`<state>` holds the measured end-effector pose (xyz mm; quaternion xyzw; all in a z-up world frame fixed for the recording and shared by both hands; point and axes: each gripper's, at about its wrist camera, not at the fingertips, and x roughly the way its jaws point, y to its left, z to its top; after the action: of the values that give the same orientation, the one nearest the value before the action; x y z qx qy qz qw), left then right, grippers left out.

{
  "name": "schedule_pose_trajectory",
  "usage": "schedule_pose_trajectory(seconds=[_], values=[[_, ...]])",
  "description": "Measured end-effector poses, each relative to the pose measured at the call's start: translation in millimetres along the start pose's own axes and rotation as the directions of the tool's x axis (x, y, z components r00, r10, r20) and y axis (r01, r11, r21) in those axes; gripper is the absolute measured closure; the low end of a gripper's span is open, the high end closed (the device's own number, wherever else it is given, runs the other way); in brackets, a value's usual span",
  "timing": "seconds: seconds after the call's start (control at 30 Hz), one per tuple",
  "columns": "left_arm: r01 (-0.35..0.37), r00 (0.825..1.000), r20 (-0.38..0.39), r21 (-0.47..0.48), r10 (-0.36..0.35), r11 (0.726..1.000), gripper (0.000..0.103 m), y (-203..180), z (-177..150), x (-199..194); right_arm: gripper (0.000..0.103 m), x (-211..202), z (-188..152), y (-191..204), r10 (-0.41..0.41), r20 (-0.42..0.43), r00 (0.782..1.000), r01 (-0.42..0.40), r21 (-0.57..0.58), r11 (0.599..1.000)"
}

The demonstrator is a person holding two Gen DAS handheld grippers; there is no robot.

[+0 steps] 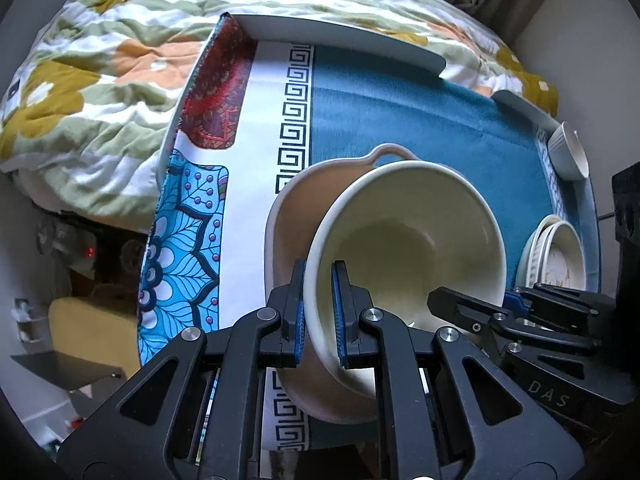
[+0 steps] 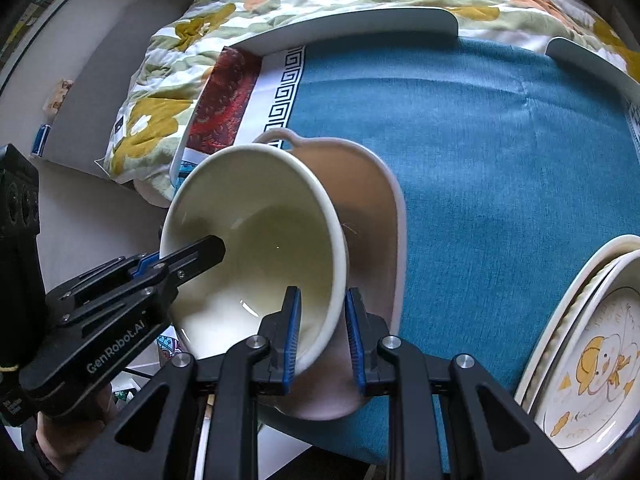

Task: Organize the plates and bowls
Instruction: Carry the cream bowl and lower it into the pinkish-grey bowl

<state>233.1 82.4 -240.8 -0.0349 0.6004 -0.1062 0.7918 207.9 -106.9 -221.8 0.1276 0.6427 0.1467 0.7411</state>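
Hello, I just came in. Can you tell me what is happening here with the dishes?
A person holds one cream bowl with two grippers at once: the left gripper and the right gripper are each shut on opposite sides of its rim. The bowl is above a pinkish dish with a handle on the blue cloth. A stack of plates waits nearby.

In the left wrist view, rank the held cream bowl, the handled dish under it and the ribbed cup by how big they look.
1. Handled dish, partly hidden but widest.
2. Cream bowl, close behind; it sits nearer the camera, so this order is unsure.
3. Ribbed cup, smallest, but also farthest away.
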Motion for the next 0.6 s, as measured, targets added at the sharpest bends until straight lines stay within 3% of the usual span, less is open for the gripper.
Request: schedule_pose_trajectory(seconds=[0.5,0.6], values=[[-0.039,0.998,-0.038,0.019,0.040,0.999,0.093,-9,-1,2,0.082,2,2,3,-0.022,-0.056,0.998,0.021,-0.015,1.000],[-0.052,0.998,-0.031,0.031,0.053,0.998,0.087,-11,0,0,0.082,2,1,1,-0.025,-0.058,0.998,0.025,-0.005,1.000]])
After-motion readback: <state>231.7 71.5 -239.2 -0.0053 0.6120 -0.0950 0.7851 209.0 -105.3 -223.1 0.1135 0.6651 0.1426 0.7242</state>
